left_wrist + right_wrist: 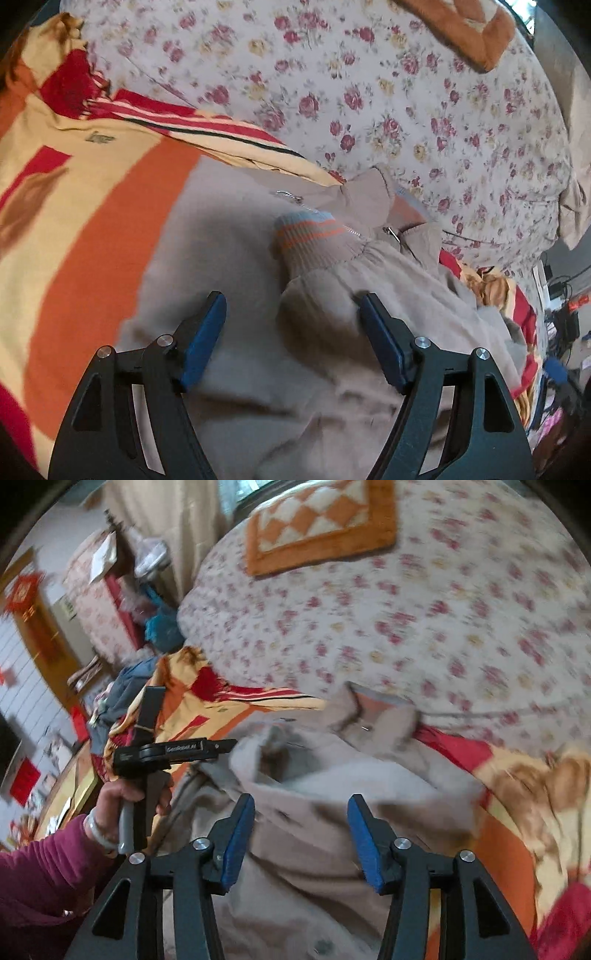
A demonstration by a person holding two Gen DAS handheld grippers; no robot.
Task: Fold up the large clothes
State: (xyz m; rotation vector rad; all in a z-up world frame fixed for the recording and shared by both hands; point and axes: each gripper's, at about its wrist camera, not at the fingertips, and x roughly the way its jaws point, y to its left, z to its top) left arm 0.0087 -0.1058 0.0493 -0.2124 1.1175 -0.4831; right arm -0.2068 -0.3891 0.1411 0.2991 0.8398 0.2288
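A large beige zip jacket point(266, 354) lies on an orange, yellow and red blanket point(85, 229) on the bed. One sleeve is folded across its body, and the sleeve's ribbed cuff point(314, 240) has blue and orange stripes. The collar and zipper point(391, 230) lie just beyond the cuff. My left gripper point(293, 325) is open above the folded sleeve, holding nothing. In the right wrist view the jacket point(314, 849) is rumpled with its collar point(373, 716) at the far end. My right gripper point(301, 825) is open over the jacket, empty. The left gripper tool point(173, 753) shows there at the jacket's left edge.
A floral quilt point(406, 110) covers the bed beyond the jacket, with an orange checked cushion point(321, 520) on it. The person's hand and magenta sleeve point(40, 878) are at lower left in the right wrist view. Furniture and clutter stand beside the bed point(110, 590).
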